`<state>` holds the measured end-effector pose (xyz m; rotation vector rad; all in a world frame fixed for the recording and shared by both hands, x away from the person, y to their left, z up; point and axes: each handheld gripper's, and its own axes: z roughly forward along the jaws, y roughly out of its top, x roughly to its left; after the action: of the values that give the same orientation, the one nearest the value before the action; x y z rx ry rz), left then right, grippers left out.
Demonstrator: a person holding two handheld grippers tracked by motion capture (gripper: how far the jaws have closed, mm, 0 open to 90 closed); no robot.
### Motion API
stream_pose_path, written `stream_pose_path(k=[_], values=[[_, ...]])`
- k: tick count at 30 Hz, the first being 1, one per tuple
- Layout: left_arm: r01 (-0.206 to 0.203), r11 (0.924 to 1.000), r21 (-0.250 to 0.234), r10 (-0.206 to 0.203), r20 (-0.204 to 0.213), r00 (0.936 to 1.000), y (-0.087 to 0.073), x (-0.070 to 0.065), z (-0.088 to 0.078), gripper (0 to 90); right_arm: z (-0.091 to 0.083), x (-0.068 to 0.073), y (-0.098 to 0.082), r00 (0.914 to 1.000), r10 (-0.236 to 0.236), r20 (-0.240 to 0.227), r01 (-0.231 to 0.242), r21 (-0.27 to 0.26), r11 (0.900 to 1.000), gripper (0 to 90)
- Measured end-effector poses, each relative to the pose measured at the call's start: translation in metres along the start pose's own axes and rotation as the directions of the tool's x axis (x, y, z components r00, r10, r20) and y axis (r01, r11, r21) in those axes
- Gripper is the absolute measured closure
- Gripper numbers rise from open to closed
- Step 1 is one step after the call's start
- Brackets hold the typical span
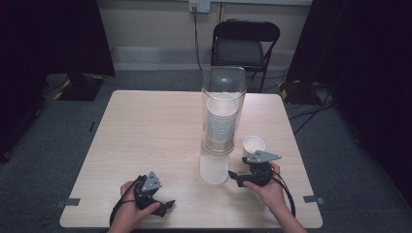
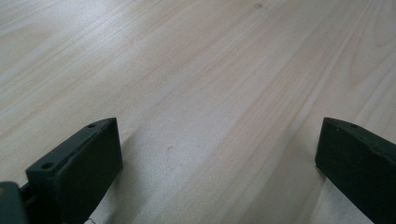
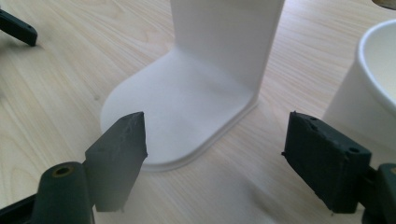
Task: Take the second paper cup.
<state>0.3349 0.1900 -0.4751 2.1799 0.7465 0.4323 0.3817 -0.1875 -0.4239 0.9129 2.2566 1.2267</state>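
On the table [image 1: 145,126], seen from the high view, I have a clear cup dispenser [image 1: 223,109] standing upright near the middle, with a stack of white cups [image 1: 222,121] inside its tube and a white base plate [image 1: 214,170] running out toward my side. A single white cup [image 1: 253,145] stands upright just right of the dispenser's foot. My right gripper [image 1: 234,176] sits just in front of that cup, pointing left toward the base plate, and does not hold it. My left gripper [image 1: 167,205] rests low near the front edge, well apart from the dispenser and pointing right. Beyond the table a black chair [image 1: 245,41] stands against the wall.

Along the left gripper view, I see my two black jaws spread wide at the bottom corners, with bare pale wood between them and nothing gripped.

Along the right gripper view, my jaws stand apart with nothing between the pads. The white base plate [image 3: 177,107] lies flat just ahead of them, its rounded edge near the left jaw, and the white upright [image 3: 224,42] of the dispenser rises behind it. The loose white cup [image 3: 369,88] stands at the right edge, just beyond the right jaw; whether it touches that jaw I cannot tell. A black tip of the other gripper [image 3: 16,27] shows at the top left.
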Motion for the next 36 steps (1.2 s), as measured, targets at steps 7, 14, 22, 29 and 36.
stream_pose_path(k=[7,14,22,29,36], values=[[-0.004,1.0,0.003,0.004,0.001,1.0,0.0,0.0,0.0,0.0,0.004,0.008,0.012,0.9994,-0.011,-0.033,0.011,-0.013,1.0,20.3],[-0.004,1.0,0.003,0.004,0.001,1.0,0.0,0.0,0.0,0.0,0.006,0.017,0.029,0.9972,-0.012,-0.074,0.008,-0.053,0.999,20.4],[-0.003,1.0,0.003,0.003,0.001,1.0,0.0,0.0,0.0,0.0,0.006,0.025,0.052,0.9955,-0.03,-0.09,0.02,-0.111,0.994,20.9],[-0.003,1.0,0.003,0.003,0.001,1.0,0.0,0.0,0.0,0.0,0.011,0.029,0.065,0.9952,-0.038,-0.09,0.025,-0.144,0.989,21.5],[0.003,1.0,0.003,-0.003,0.003,1.0,0.0,0.0,0.0,0.0,0.018,0.027,0.066,0.9969,-0.046,-0.065,0.034,-0.168,0.985,28.8]])
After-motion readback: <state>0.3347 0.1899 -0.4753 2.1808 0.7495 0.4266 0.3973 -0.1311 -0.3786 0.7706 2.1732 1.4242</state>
